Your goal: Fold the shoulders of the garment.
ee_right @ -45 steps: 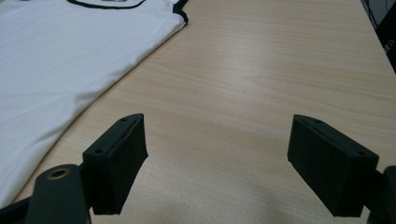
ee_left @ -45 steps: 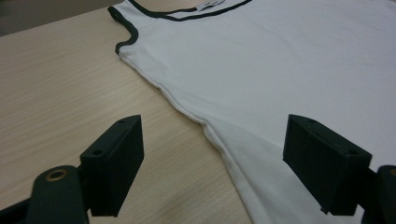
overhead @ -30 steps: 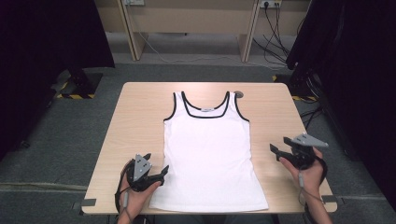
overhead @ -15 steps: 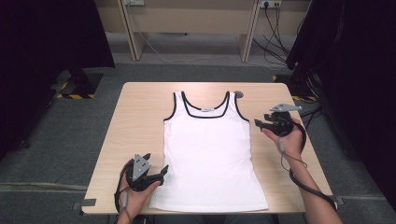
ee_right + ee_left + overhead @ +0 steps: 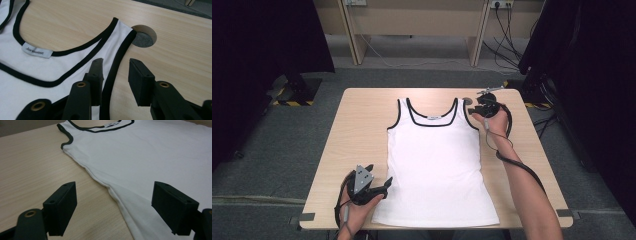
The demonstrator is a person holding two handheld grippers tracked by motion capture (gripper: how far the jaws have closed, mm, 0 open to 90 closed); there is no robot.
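Now white tank top (image 5: 435, 165) lies flat mid-table (image 5: 362, 125). Right gripper (image 5: 115, 68), jaws just narrowing, straddles its shoulder strap (image 5: 117, 45) w/o pinching yet, prob to lift. Left gripper (image 5: 113, 202) wide apart over side hem, ready.

Light wooden table (image 5: 362, 130) on grey carpet (image 5: 287, 145); black curtains (image 5: 267, 35) both sides; desk legs (image 5: 357, 45) behind.

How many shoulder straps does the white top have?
2. One strap lies on the left side of the tank top, toward the far edge of the table. The other strap lies on the right, next to the right tongs.
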